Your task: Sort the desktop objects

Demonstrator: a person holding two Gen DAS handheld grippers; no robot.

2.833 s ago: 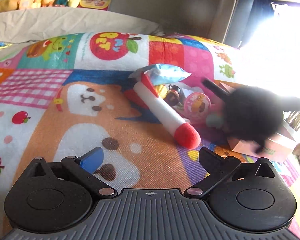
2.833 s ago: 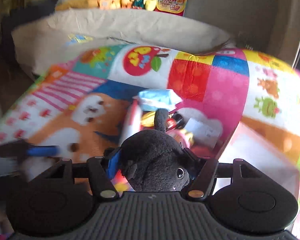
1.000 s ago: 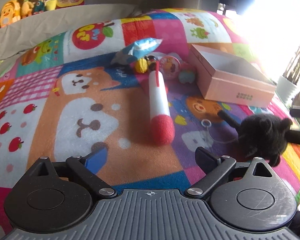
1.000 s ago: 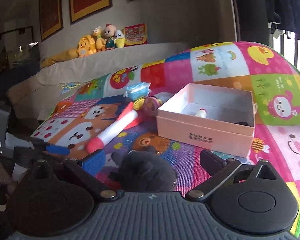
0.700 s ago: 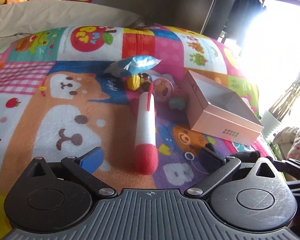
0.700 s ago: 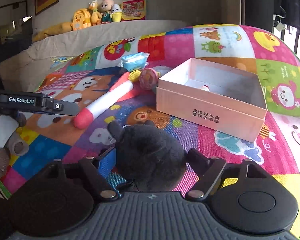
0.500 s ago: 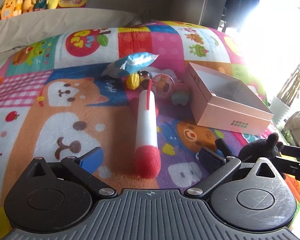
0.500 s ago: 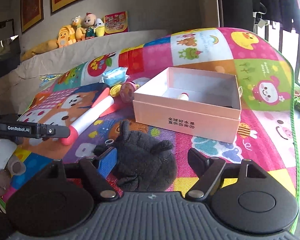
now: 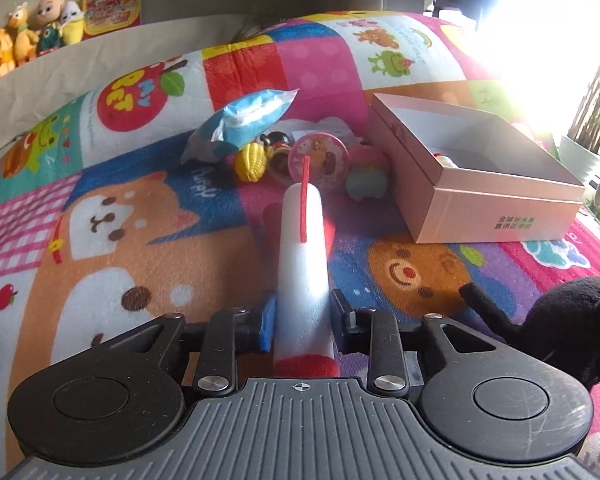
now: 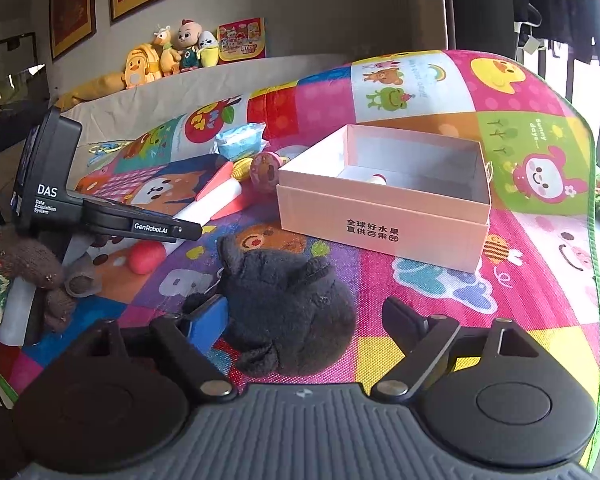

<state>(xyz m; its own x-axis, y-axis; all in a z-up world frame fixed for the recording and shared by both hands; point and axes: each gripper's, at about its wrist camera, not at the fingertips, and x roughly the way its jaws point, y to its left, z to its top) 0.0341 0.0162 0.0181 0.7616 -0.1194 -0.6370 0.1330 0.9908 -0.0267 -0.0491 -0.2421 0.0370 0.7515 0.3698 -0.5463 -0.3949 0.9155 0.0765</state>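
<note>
Patchwork cartoon play mat (image 10: 432, 92) is being used as the work surface, with plush toys lined up on a ledge behind. An open pink cardboard box (image 10: 384, 216) is sitting on the mat, apparently serving as the sorting bin, with one small item already lying inside. A white foam rocket (image 9: 302, 264) with a red nose is being clamped near that nose by the left tool (image 9: 302, 320), its jaws drawn in against the foam. Because the long body is sticking out ahead, the tail fins are at risk of being swung into the small toys just beyond or caught on the box wall. A black plush toy (image 10: 288, 304) is lying on the mat between the spread fingers of the right tool (image 10: 300, 320), which is gripping nothing; it could be nudged off the near edge.
</note>
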